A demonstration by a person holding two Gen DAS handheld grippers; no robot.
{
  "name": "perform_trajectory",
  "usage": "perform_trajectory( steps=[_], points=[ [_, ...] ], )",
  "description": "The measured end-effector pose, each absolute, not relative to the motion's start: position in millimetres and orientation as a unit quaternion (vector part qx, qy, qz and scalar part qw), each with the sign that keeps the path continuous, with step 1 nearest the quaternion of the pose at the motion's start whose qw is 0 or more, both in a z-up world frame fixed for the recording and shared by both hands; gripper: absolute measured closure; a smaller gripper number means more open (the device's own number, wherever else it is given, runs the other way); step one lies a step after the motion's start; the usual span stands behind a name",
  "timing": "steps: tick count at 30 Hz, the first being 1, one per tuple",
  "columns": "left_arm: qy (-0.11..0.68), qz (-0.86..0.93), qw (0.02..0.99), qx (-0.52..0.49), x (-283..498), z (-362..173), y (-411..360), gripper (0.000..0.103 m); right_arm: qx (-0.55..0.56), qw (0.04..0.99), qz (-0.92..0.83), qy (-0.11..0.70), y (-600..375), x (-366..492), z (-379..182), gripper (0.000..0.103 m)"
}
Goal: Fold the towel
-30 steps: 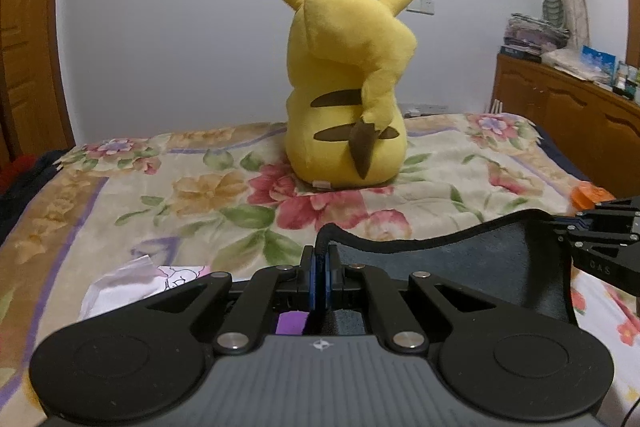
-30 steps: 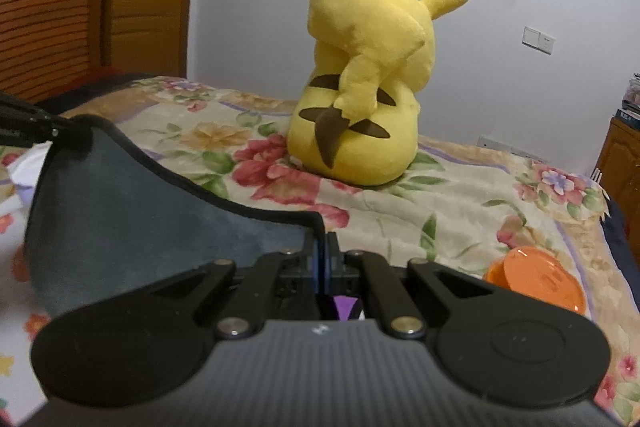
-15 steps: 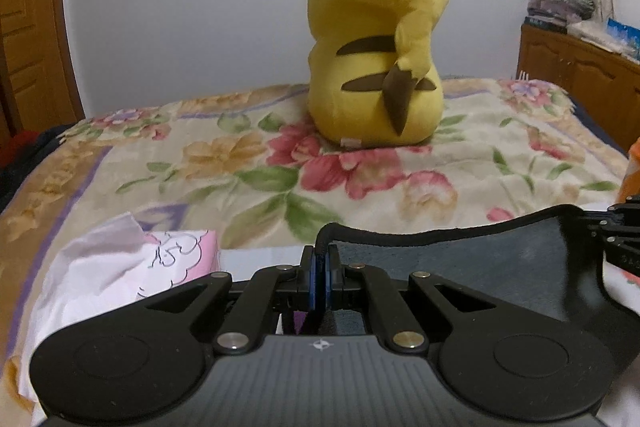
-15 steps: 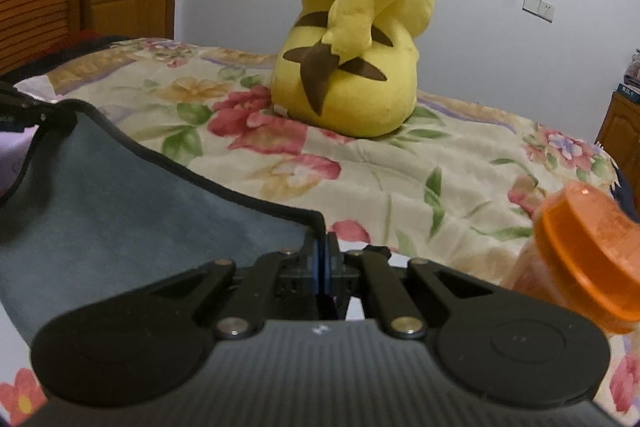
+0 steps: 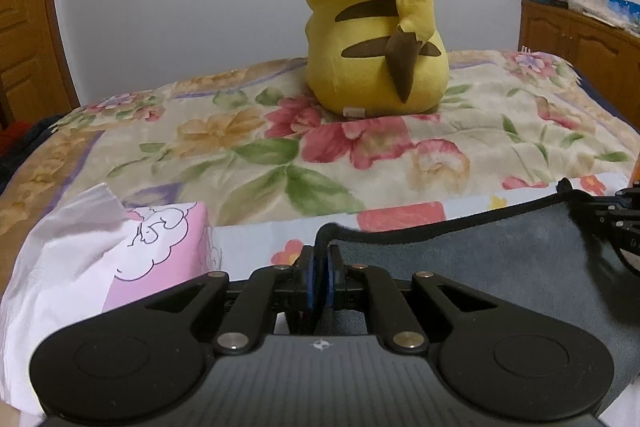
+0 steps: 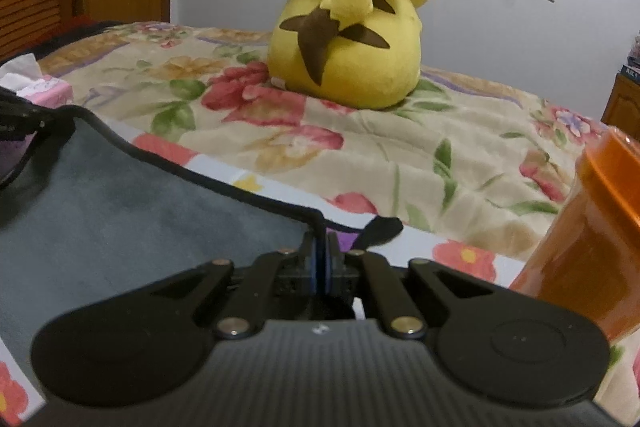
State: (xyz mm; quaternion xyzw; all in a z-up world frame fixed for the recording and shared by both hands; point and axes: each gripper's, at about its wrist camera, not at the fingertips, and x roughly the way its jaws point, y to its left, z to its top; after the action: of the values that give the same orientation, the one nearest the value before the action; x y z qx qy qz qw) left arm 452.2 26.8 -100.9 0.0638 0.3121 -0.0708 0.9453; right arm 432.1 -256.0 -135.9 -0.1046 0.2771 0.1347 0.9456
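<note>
A dark grey towel with a black hem is stretched low between my two grippers over the floral bed. My left gripper is shut on the towel's left corner. My right gripper is shut on the towel's right corner, and a small black loop tag sticks out beside it. The right gripper shows at the right edge of the left wrist view. The left gripper shows at the left edge of the right wrist view.
A big yellow plush toy sits on the floral bedspread beyond the towel. A pink and white tissue pack lies at the left. An orange jar stands close at the right. A wooden cabinet is at the far right.
Both grippers have come down and forward with the towel, which now hangs lower and flatter near the bed. The tissue pack and orange jar appear closer.
</note>
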Motion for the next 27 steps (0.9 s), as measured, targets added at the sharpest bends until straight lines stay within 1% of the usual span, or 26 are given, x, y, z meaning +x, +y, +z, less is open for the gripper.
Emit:
perform_trajectory(
  steps=[1, 2, 3, 5, 8, 10, 11, 12, 13, 14, 16, 21, 25, 27],
  points=[
    [0.315, -0.072, 0.944, 0.063, 451.5, -101.4, 27.1, 0.087, -0.100, 0.946, 0.136, 0.277, -257.0, 431.7, -135.3, 0.097],
    [0.317, -0.073, 0.944, 0.062, 450.7, -101.7, 27.0, 0.081, -0.099, 0.946, 0.136, 0.277, -257.4, 431.6, -135.0, 0.092],
    [0.318, -0.074, 0.943, 0.061, 449.0, -101.6, 26.9, 0.077, -0.100, 0.946, 0.133, 0.276, -257.3, 431.0, -134.5, 0.091],
    [0.319, -0.079, 0.942, 0.063, 443.2, -99.1, 25.7, 0.060, -0.100, 0.946, 0.133, 0.277, -258.4, 428.9, -133.5, 0.090],
    [0.317, -0.080, 0.943, 0.065, 431.3, -91.1, 23.9, 0.048, -0.103, 0.946, 0.128, 0.281, -259.5, 423.1, -129.3, 0.089],
    [0.323, -0.086, 0.941, 0.061, 423.4, -84.4, 23.1, 0.043, -0.096, 0.946, 0.128, 0.281, -261.8, 415.9, -123.1, 0.087],
    [0.324, -0.088, 0.940, 0.059, 417.8, -79.6, 22.6, 0.042, -0.092, 0.946, 0.128, 0.282, -262.8, 412.4, -120.1, 0.077],
    [0.324, -0.089, 0.940, 0.059, 411.7, -74.9, 22.1, 0.041, -0.089, 0.947, 0.129, 0.281, -263.4, 406.8, -115.8, 0.062],
    [0.323, -0.091, 0.940, 0.059, 404.9, -69.5, 21.7, 0.039, -0.088, 0.947, 0.132, 0.280, -263.5, 402.5, -112.5, 0.057],
    [0.321, -0.095, 0.941, 0.056, 396.2, -63.1, 22.1, 0.036, -0.086, 0.947, 0.135, 0.277, -263.7, 395.8, -107.7, 0.056],
    [0.319, -0.100, 0.941, 0.055, 382.7, -53.4, 22.6, 0.033, -0.085, 0.947, 0.139, 0.276, -263.4, 383.5, -98.9, 0.056],
    [0.315, -0.102, 0.941, 0.067, 350.7, -25.6, 23.0, 0.030, -0.074, 0.948, 0.149, 0.272, -263.2, 353.9, -77.0, 0.056],
    [0.306, -0.102, 0.944, 0.067, 329.4, -4.3, 23.2, 0.024, -0.071, 0.949, 0.155, 0.267, -261.7, 332.2, -60.6, 0.054],
    [0.302, -0.104, 0.945, 0.068, 320.5, 4.3, 21.9, 0.023, -0.066, 0.950, 0.154, 0.265, -262.3, 324.0, -52.7, 0.054]
  ],
)
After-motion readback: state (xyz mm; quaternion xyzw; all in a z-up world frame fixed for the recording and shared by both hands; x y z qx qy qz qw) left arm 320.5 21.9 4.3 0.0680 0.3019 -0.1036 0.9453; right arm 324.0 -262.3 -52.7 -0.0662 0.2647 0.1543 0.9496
